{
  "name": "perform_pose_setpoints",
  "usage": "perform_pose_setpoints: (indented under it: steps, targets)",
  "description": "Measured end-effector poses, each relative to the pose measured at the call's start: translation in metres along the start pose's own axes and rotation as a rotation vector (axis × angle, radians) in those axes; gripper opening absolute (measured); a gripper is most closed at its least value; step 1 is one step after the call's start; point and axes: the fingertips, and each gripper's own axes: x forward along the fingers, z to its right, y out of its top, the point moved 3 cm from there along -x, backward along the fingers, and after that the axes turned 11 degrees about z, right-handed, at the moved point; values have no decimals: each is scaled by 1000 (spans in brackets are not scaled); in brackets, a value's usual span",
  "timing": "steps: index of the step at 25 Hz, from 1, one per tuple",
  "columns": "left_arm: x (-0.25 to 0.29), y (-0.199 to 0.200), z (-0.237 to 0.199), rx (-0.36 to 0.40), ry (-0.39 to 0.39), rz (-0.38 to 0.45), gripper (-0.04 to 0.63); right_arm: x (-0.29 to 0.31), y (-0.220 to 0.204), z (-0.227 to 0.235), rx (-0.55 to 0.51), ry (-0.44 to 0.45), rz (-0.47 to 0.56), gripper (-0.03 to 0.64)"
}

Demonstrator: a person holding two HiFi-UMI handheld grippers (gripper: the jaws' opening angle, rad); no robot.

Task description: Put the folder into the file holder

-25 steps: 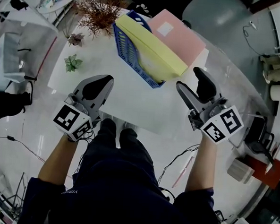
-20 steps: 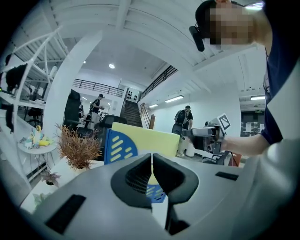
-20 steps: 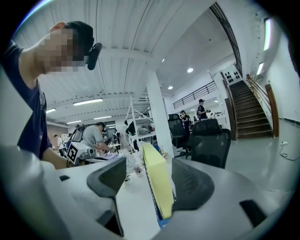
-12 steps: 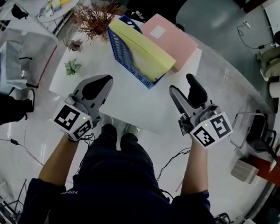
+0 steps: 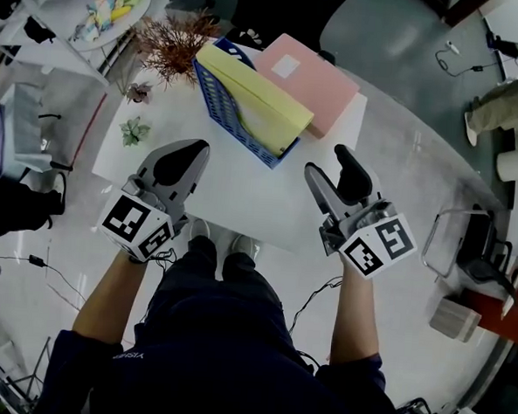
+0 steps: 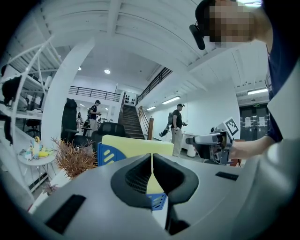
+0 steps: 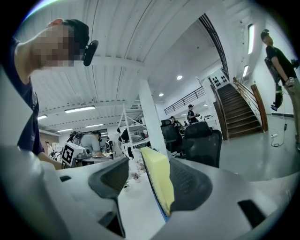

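A yellow folder (image 5: pixel 253 96) stands slanted inside the blue file holder (image 5: pixel 221 112) at the back of the white table (image 5: pixel 242 196). A pink folder (image 5: pixel 315 78) lies flat just behind the holder. My left gripper (image 5: pixel 191 147) hovers over the table's front left with its jaws shut and nothing in them. My right gripper (image 5: pixel 327 162) is at the front right, apart from the folder; its jaws are wide and closing, with nothing between them. In the right gripper view the yellow folder (image 7: pixel 159 183) shows beyond the jaws. In the left gripper view, the folder (image 6: pixel 136 144) and holder (image 6: pixel 108 154) lie ahead.
A dried brown plant (image 5: pixel 173 39) stands left of the holder, with a small green succulent (image 5: pixel 134 130) near the table's left edge. A shelf rack (image 5: pixel 40 66) lies to the left and a wire chair (image 5: pixel 466 249) to the right. People stand in the hall.
My right gripper has moved left and forward toward the holder, and its jaws have narrowed a little. The left gripper has stayed where it was.
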Motion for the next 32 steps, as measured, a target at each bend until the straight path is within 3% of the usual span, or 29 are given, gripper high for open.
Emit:
perform_pose_setpoints:
  steps: [12,32]
  targets:
    - [10,3,6,18,5,0,37,-9,-9,3,-8,-83,1,243]
    - [20,-10,2,31,29,-31,38,-13,-31,12,22,-175,-28,84]
